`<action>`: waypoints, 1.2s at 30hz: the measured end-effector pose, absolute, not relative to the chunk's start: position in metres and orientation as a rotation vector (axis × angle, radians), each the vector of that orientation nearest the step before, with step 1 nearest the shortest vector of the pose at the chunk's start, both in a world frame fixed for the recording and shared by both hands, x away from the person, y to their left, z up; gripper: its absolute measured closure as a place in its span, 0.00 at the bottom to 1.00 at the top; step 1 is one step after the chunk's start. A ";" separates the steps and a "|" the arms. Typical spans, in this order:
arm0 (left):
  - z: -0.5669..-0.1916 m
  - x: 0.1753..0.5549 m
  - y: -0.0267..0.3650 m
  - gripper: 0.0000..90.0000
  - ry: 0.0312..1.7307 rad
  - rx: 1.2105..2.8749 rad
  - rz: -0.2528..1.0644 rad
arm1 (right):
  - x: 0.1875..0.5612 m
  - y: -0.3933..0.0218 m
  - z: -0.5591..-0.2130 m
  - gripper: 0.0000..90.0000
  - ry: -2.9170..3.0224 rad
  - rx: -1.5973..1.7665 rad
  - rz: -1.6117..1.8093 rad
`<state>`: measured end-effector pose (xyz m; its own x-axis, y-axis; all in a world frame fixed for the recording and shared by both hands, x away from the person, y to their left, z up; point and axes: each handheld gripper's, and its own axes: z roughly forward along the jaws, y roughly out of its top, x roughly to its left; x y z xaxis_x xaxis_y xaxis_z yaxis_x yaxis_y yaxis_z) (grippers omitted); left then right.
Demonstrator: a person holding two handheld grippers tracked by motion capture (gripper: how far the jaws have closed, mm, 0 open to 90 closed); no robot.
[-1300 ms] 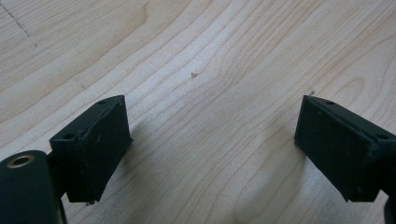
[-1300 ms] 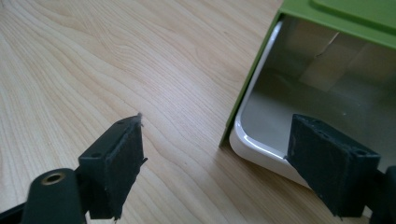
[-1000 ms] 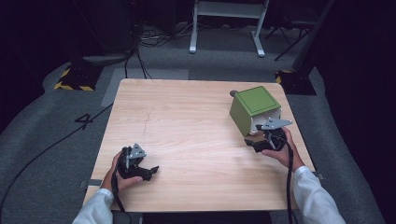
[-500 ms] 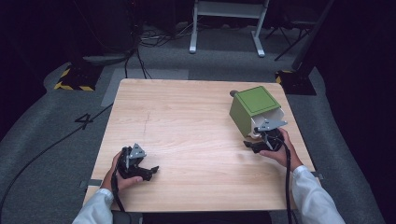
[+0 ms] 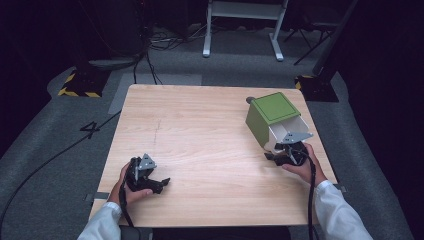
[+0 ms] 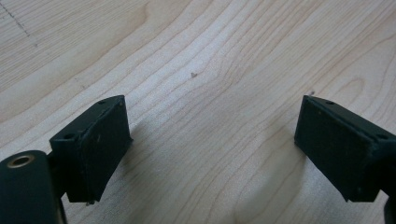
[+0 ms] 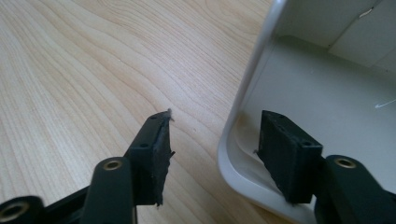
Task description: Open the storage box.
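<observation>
The right hand-held gripper [image 7: 212, 140] straddles the green box's [image 5: 274, 111] pale rim [image 7: 243, 107], jaws apart, seemingly readying a grip. The left hand-held gripper [image 6: 212, 144] rests wide open and empty on the surface [image 5: 200, 130].

A dim lab: lone wooden table [image 5: 210, 130], floor cables [image 5: 150, 47], hazard-striped tape [image 5: 75, 92].

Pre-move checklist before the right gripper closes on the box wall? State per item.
1. Right gripper open: ok.
2. Jaws straddle the rim of the green box, one outside, one inside the pale interior: ok.
3. Pads touching the wall: cannot tell; a gap shows on the outer side.
4. Box fully on the table: ok in the high view, though it sits near the right edge.
5. Left gripper open, resting low on bare wood away from the box: ok.
6. Box contents: cannot tell; the visible part of the inside looks bare.
</observation>
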<state>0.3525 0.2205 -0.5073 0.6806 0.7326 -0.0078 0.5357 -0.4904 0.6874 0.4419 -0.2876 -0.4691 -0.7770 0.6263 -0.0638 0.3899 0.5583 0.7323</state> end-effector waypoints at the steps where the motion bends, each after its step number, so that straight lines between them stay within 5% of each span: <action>1: -0.507 0.353 0.220 0.12 0.969 2.215 0.376 | 0.441 -0.288 -0.469 0.51 2.480 0.837 1.053; 19: -0.507 0.353 0.220 0.12 0.969 2.215 0.376 | 0.422 -0.297 -0.470 0.80 2.476 0.827 1.070; 36: -0.507 0.352 0.220 0.12 0.970 2.214 0.376 | 0.409 -0.303 -0.469 0.81 2.485 0.802 1.078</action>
